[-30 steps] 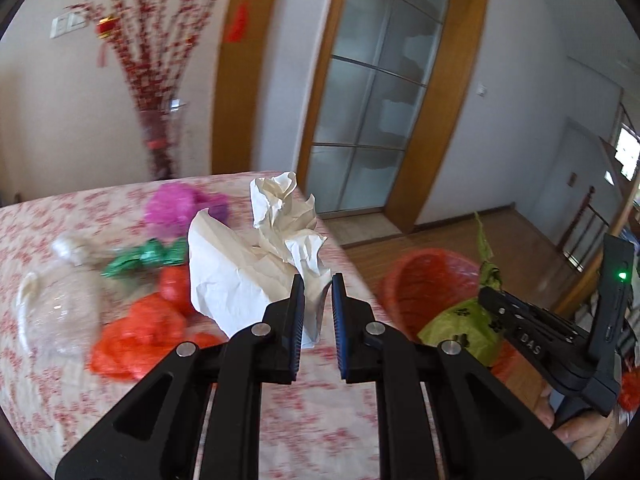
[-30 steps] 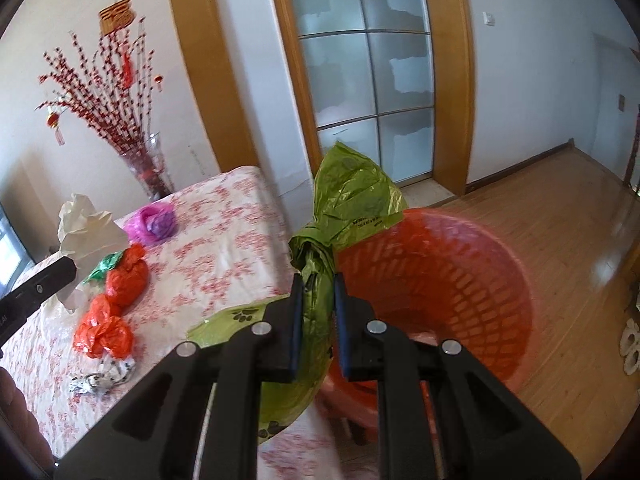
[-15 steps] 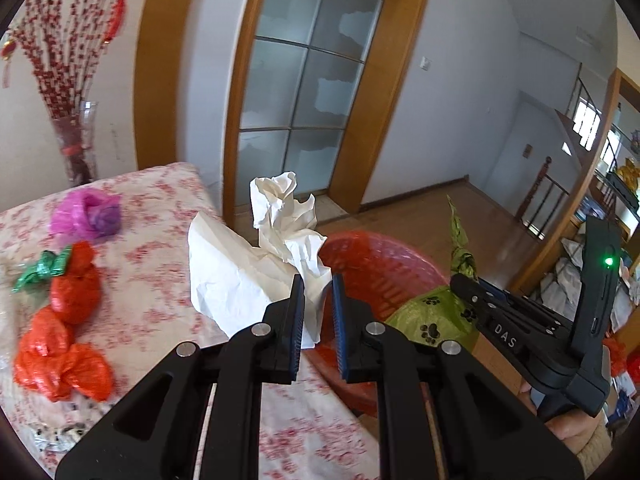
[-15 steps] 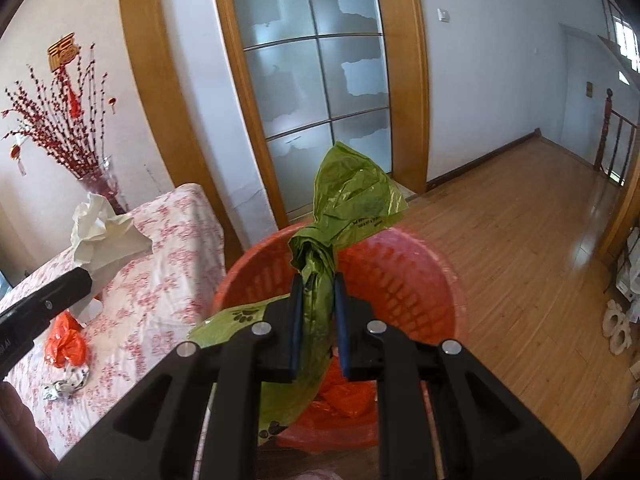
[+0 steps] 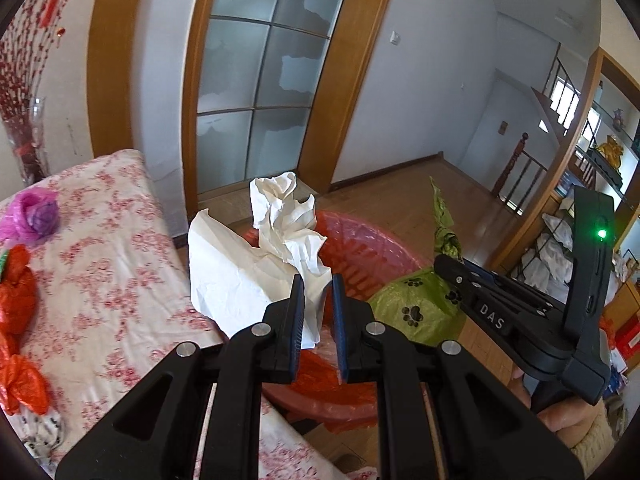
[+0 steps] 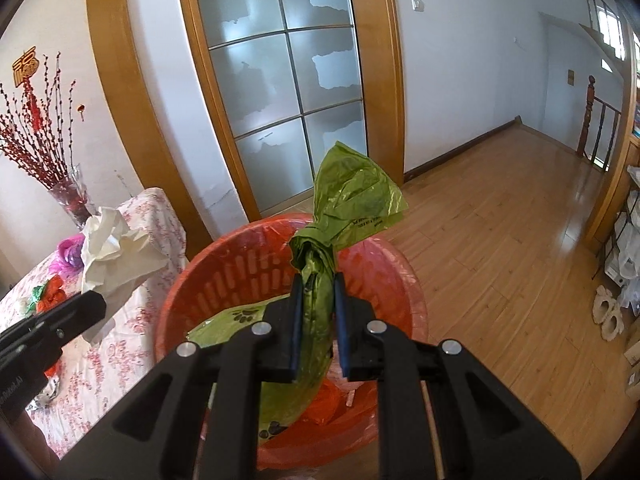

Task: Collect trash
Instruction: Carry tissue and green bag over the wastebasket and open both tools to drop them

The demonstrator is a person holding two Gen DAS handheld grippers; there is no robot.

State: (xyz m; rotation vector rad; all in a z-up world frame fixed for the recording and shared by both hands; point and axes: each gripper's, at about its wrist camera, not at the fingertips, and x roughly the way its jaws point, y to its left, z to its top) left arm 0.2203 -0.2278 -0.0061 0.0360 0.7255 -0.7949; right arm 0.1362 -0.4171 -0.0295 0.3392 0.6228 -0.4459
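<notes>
Trash is in both my tongs: my left gripper [image 5: 316, 300] is pinching a crumpled white paper [image 5: 248, 272], and my right gripper [image 6: 316, 300] is pinching the twisted neck of a green paw-print bag [image 6: 344, 208]. The landmark is the red basket [image 6: 224, 276] beside the table [image 5: 116, 264]. The green bag hangs over the basket's mouth, its lower part already inside; the paper hangs over the basket's table-side rim. I judge this the drop-off step. Next I should bring the paper fully above the opening, then spread both pairs of jaws so each piece falls in. More scraps, an orange bag [image 5: 18, 376] and a pink bag [image 5: 34, 216], lie on the table beyond the basket for later.
</notes>
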